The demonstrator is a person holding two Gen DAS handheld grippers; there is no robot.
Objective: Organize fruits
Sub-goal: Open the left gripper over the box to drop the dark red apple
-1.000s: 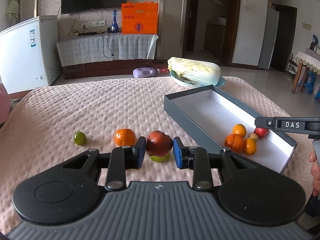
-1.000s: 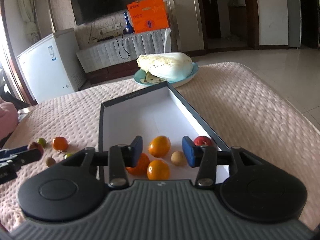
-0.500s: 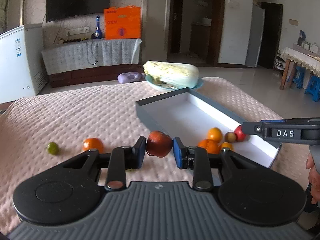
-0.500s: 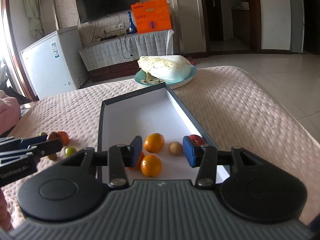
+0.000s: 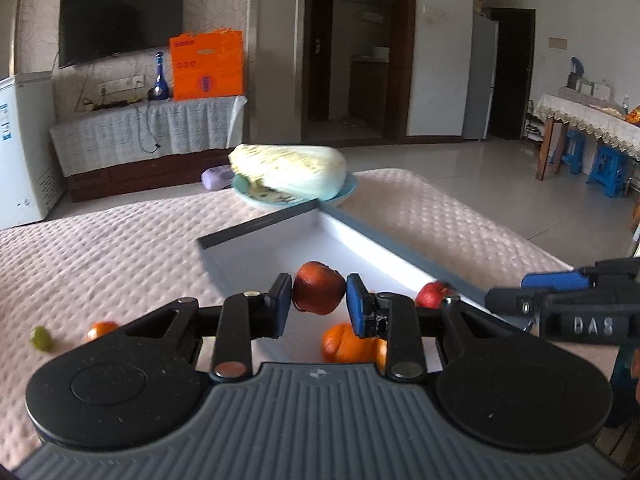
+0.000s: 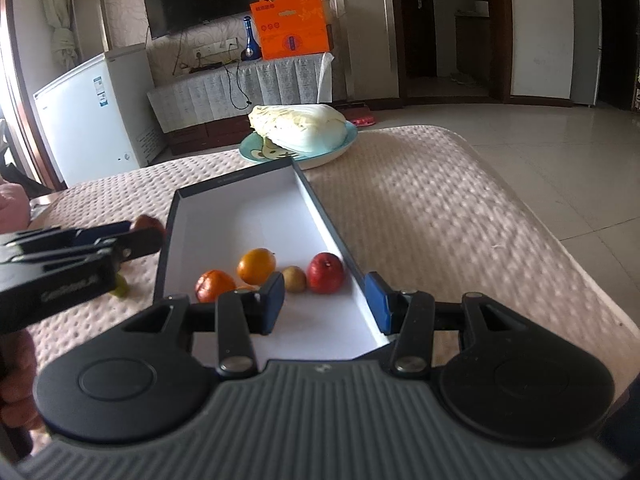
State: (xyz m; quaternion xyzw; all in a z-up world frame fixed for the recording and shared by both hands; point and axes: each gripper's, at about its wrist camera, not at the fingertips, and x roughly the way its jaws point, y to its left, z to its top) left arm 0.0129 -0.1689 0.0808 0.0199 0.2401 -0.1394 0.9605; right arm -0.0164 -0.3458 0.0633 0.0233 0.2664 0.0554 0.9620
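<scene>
Fruit is split between the pink quilted tabletop (image 6: 420,208) and the grey box (image 6: 320,216) with its white floor. Left gripper (image 5: 319,300) is clamped on a dark red apple (image 5: 319,289), its blue pads pressing both sides, and holds the fruit in the air over the box's near end. In the right wrist view that gripper (image 6: 138,236) reaches in from the left, its tip just beside the box's left wall. Right gripper (image 6: 325,304) hangs with its jaws apart and nothing between them, one pad over the box floor, the other at the right wall. Inside the box lie a peeled-looking tangerine (image 6: 215,285), an orange (image 6: 256,266), a small brown fruit (image 6: 294,279) and a red apple (image 6: 326,273) — clustered at the near end, the apple close to the right wall. Outside, left of the box, a small orange (image 5: 102,329) and a green fruit (image 5: 41,338) rest on the cloth. Beyond the box's far end a cabbage (image 6: 298,126) sits on a blue plate (image 6: 344,146) — touching or merely beside that end, I cannot tell
</scene>
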